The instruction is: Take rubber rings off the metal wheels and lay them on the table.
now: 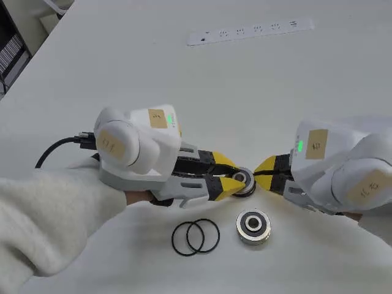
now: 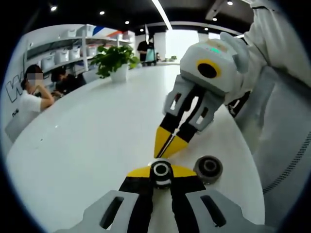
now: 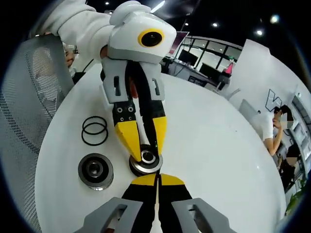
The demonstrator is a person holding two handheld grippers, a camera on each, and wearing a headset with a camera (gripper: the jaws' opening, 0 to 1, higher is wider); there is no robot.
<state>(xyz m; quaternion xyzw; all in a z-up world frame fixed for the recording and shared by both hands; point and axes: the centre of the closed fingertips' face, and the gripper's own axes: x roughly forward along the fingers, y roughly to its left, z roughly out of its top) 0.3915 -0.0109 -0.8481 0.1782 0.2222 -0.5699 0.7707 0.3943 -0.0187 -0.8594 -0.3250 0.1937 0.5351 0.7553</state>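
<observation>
My left gripper [image 1: 239, 179] is shut on a small metal wheel [image 1: 244, 178], which it holds just above the white table [image 1: 275, 92]. In its own view the wheel [image 2: 161, 173] sits between the yellow jaws. My right gripper [image 1: 263, 168] faces it from the right with its jaws together and its tips against the wheel's rim [image 3: 146, 163]. Whether it pinches a ring there I cannot tell. A second wheel [image 1: 253, 226] lies flat on the table nearer to me. Two loose black rubber rings [image 1: 195, 236] lie overlapping to its left.
A white power strip [image 1: 251, 32] lies at the far side of the table. A black cable [image 1: 58, 147] trails off the left gripper's back. A potted plant [image 2: 115, 58] and seated people [image 2: 29, 97] are beyond the table, and a mesh chair [image 3: 29, 121] stands beside it.
</observation>
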